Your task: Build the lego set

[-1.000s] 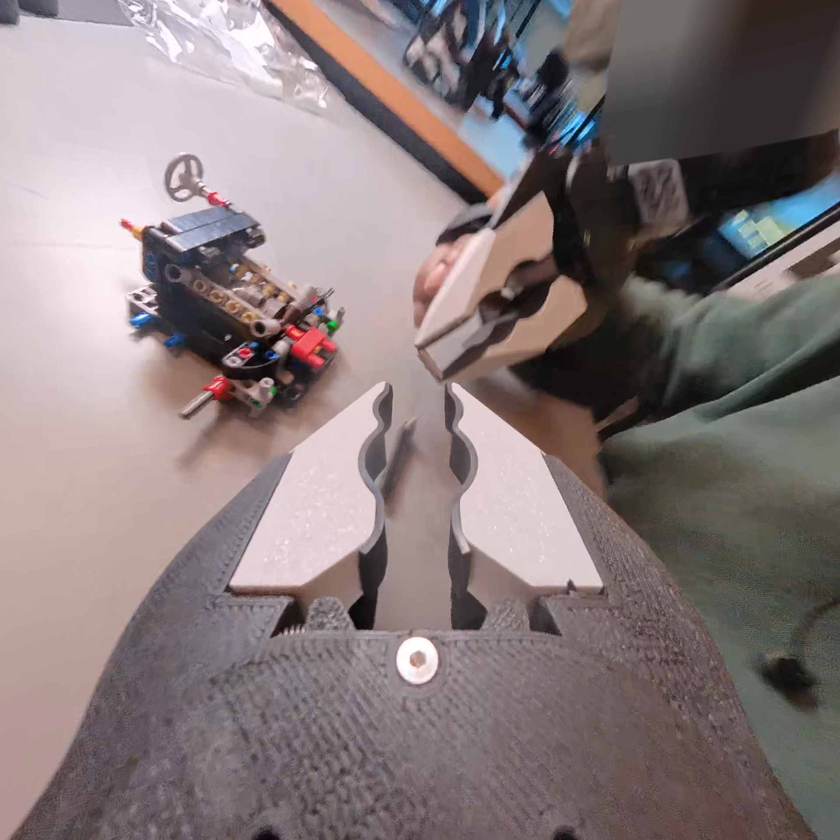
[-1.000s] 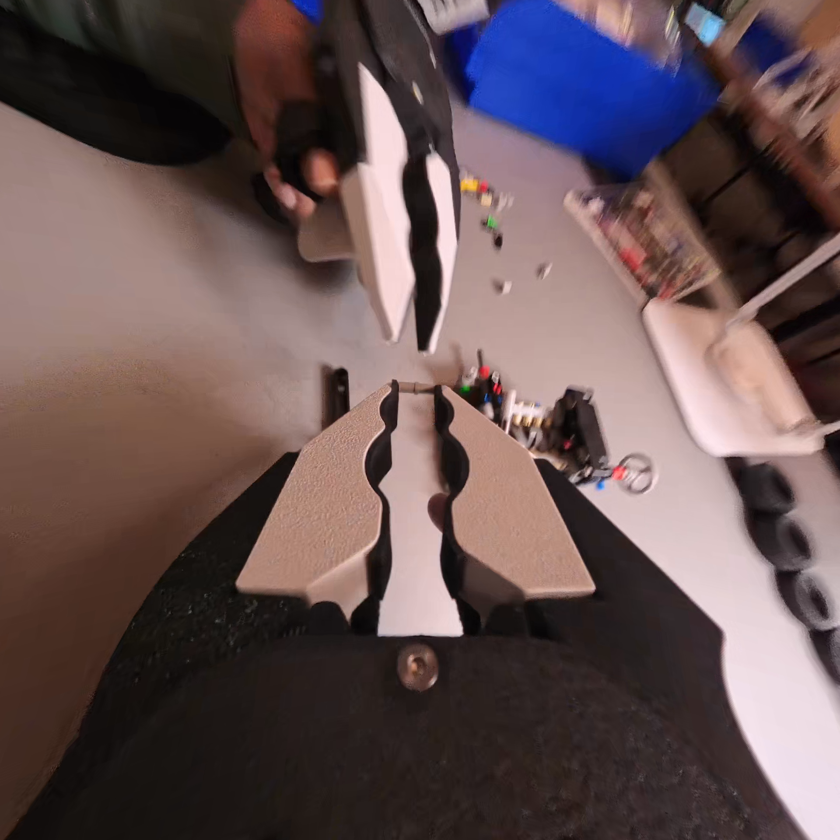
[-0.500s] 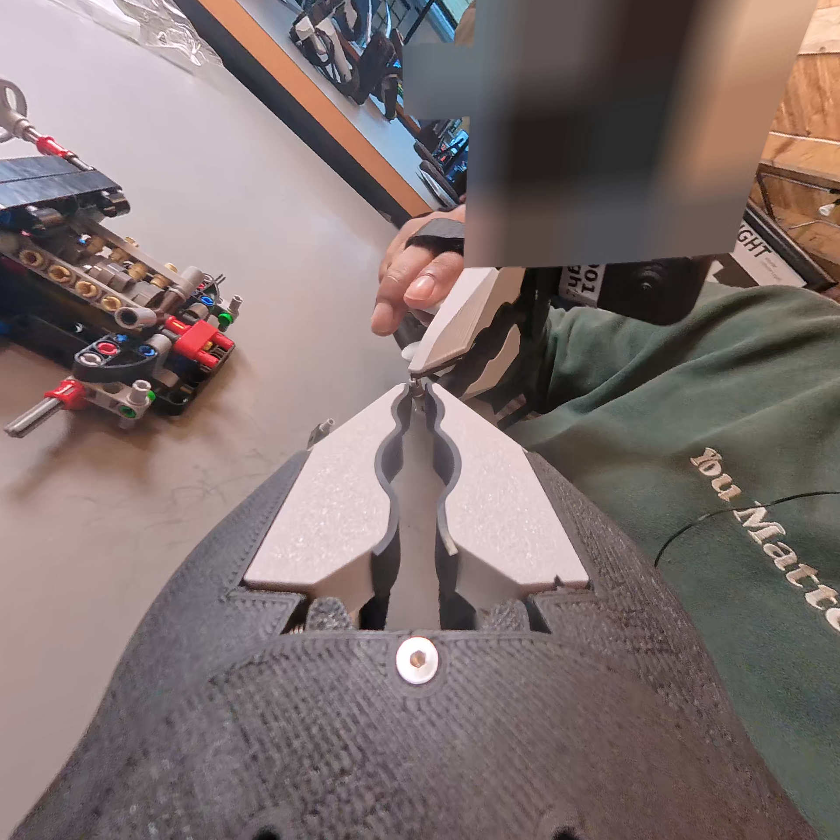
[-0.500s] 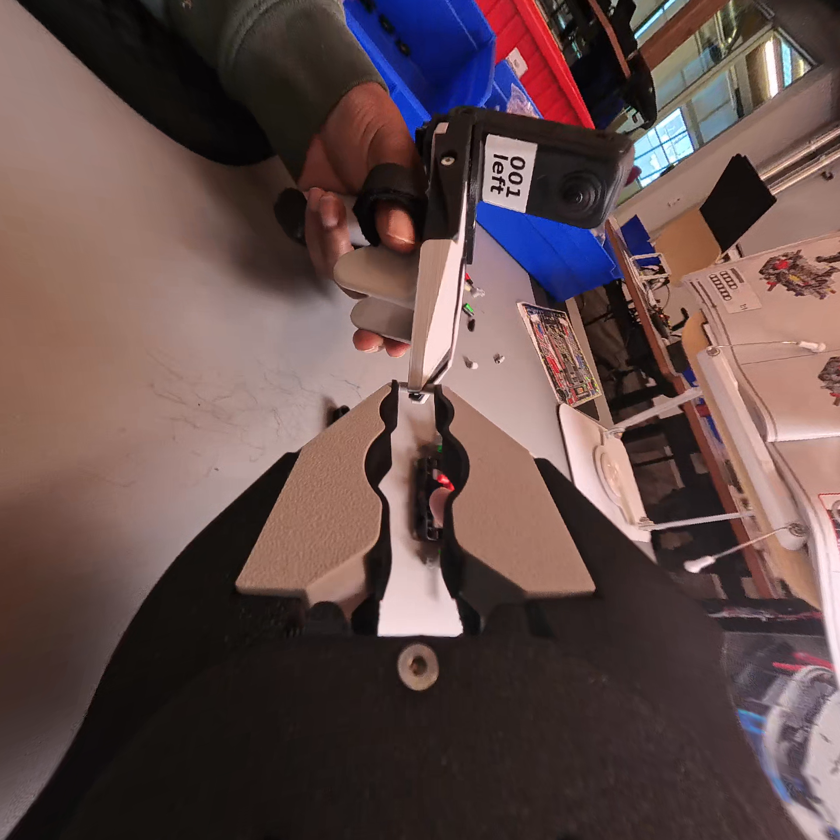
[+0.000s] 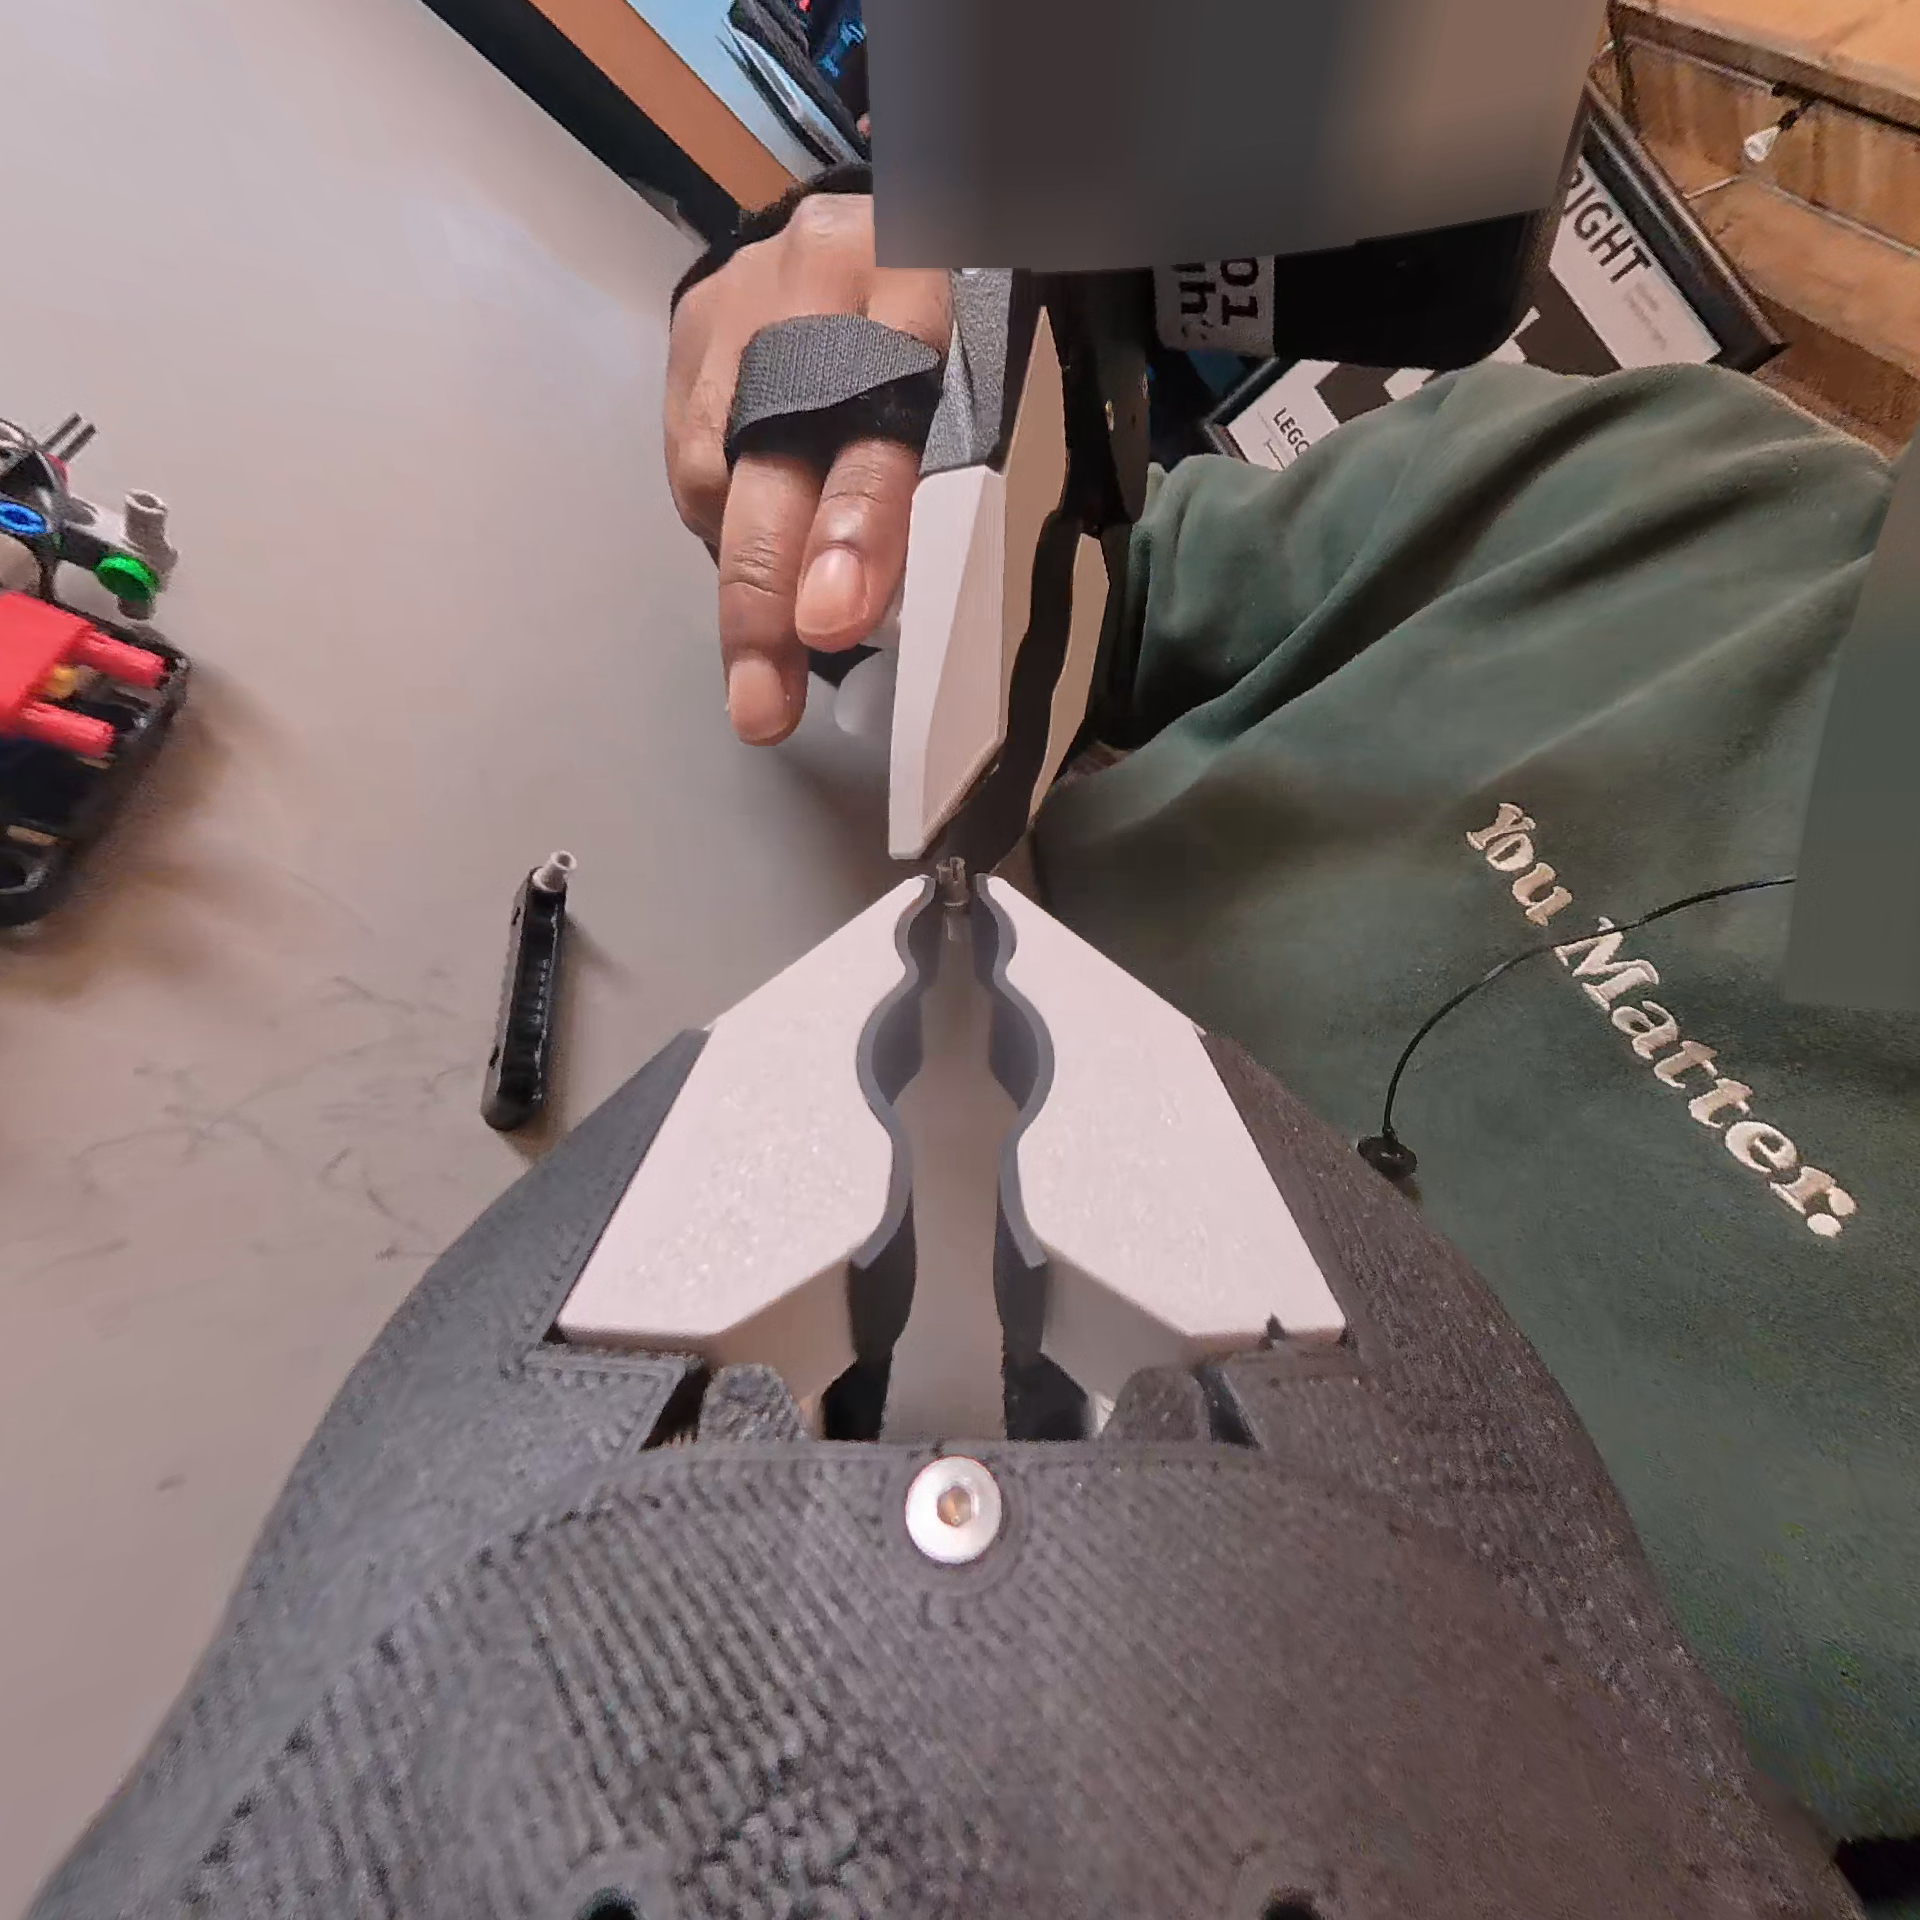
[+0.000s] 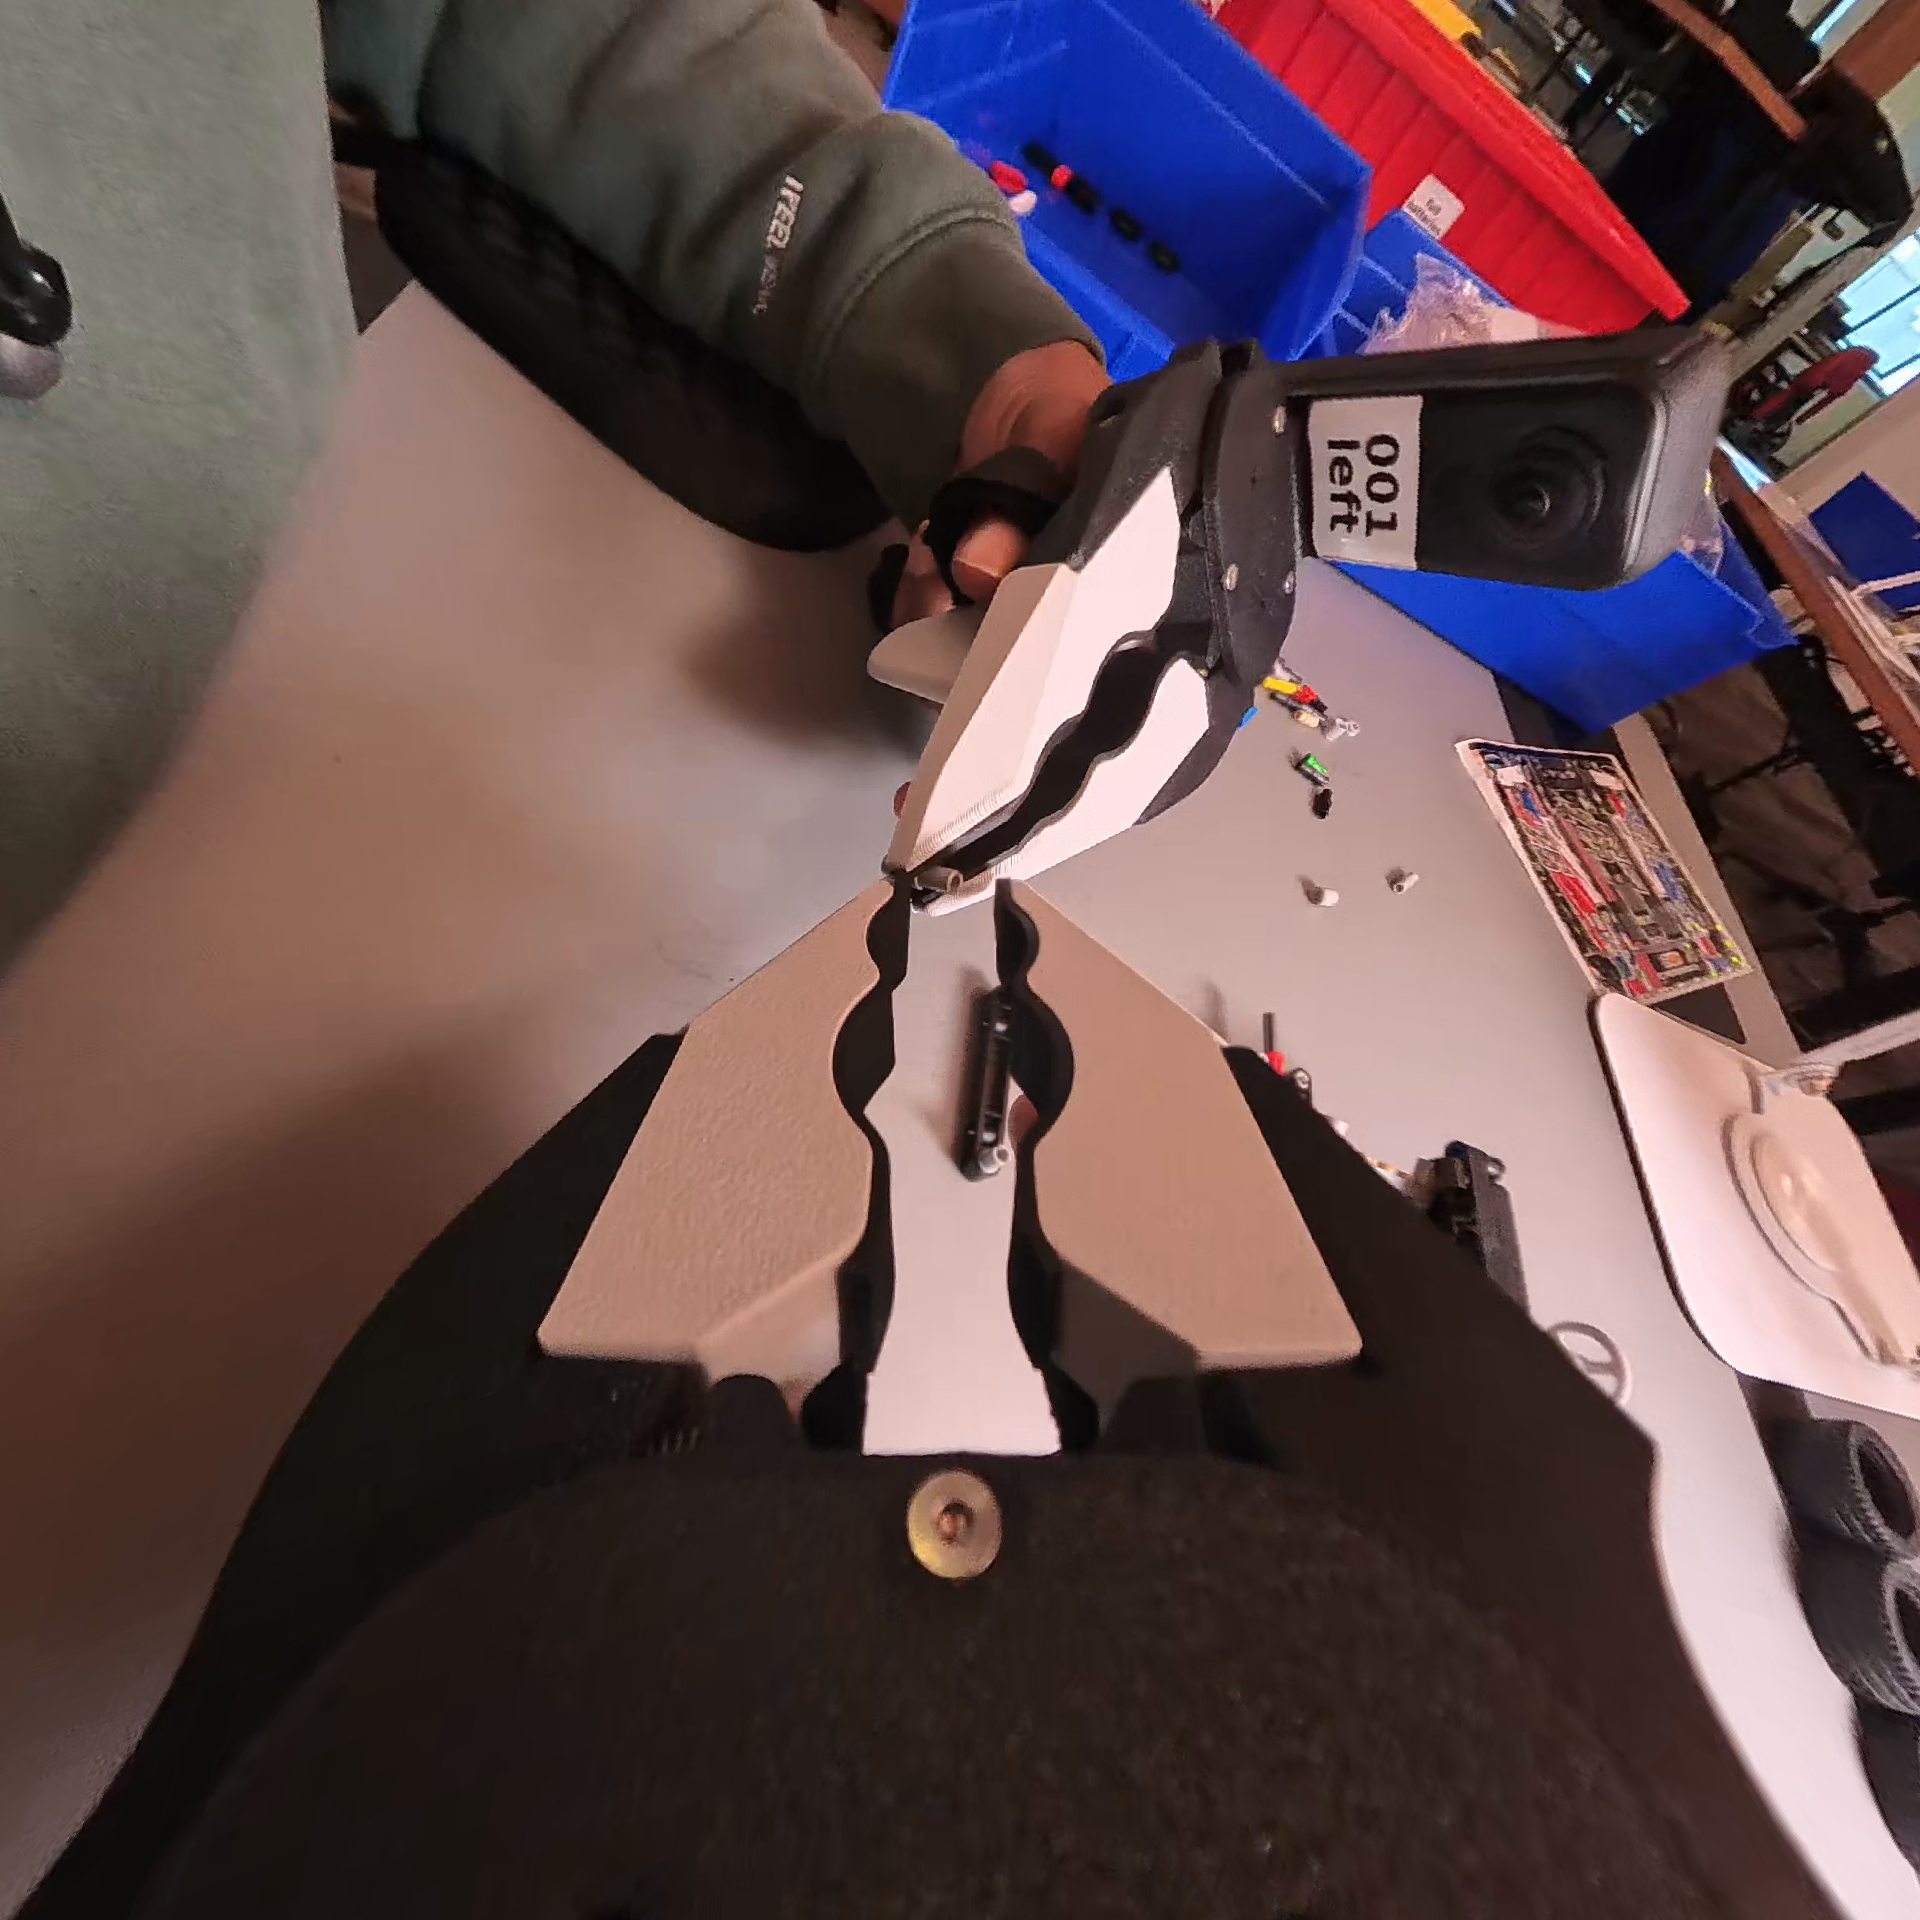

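Table (image 5: 312, 312): grey and scuffed. Wide bare stretch left of the left fingers. Its far edge runs diagonally beyond the hand.
Sweatshirt (image 5: 1455, 727): green, fills the space right of the left fingers, so no room on that side.
Bins (image 6: 1143, 156): blue, w/ a red one behind, far beyond the right fingers at the table's edge.
Left gripper (image 5: 948, 883): tips pinched on the grey pin, fingers bowed apart further back.
Right gripper (image 6: 948, 899): fingers parted w/ a clear gap at the tips. Its left tip sits right at the pin; I cannot tell if it touches. Tip-to-tip w/ the left gripper.
Hand (image 5: 800, 499): on the right gripper, strap over two fingers, just beyond the left tips.
Lego model (image 5: 62, 675): well left of the left fingers, cut by the frame edge. Red and green bits show.
Sticker sheet (image 6: 1600, 862): flat, well right of the right fingers.
Black beam (image 5: 525, 997): flat on the table just left of the left fingers. Seen through the right fingers' gap, apart from both grippers, w/ a grey pin in one end.
Grey pin (image 6: 938, 881): held off the table in the left tips.
Loose bits (image 6: 1320, 888): small, scattered right of and beyond the right tips.
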`<move>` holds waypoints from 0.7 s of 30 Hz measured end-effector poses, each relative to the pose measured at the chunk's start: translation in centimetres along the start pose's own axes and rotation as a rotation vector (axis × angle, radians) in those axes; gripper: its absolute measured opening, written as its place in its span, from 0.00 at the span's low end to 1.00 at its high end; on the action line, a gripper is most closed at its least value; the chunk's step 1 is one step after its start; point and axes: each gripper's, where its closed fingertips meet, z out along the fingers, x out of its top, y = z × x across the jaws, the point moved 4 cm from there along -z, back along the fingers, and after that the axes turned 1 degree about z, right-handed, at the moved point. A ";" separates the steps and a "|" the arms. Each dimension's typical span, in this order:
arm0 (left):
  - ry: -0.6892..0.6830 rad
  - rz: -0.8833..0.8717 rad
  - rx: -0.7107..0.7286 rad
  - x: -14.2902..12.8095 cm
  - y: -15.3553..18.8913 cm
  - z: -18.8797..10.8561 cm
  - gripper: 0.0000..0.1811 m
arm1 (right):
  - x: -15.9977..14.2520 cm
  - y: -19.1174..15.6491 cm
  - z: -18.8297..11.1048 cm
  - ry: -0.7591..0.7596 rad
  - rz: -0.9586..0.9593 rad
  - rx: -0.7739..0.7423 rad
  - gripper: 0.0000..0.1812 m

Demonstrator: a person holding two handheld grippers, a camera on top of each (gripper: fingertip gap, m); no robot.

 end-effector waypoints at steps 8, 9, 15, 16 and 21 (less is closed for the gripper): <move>0.075 -0.135 -0.049 0.5 -0.8 -0.8 0.02 | 0.0 0.4 0.4 -0.018 -0.112 -0.116 0.04; 0.099 -0.162 -0.061 0.7 -0.9 -1.0 0.02 | 0.1 0.6 0.3 -0.012 -0.114 -0.135 0.04; 0.217 -0.243 -0.021 1.8 -2.2 -2.3 0.03 | -0.8 2.5 0.2 -0.057 -0.075 -0.265 0.04; 0.226 -0.241 -0.008 1.8 -2.4 -2.5 0.03 | -1.0 2.7 0.1 -0.062 -0.050 -0.272 0.03; 0.246 -0.197 0.045 2.2 -2.5 -2.7 0.02 | -1.3 3.3 0.1 -0.047 0.038 -0.292 0.00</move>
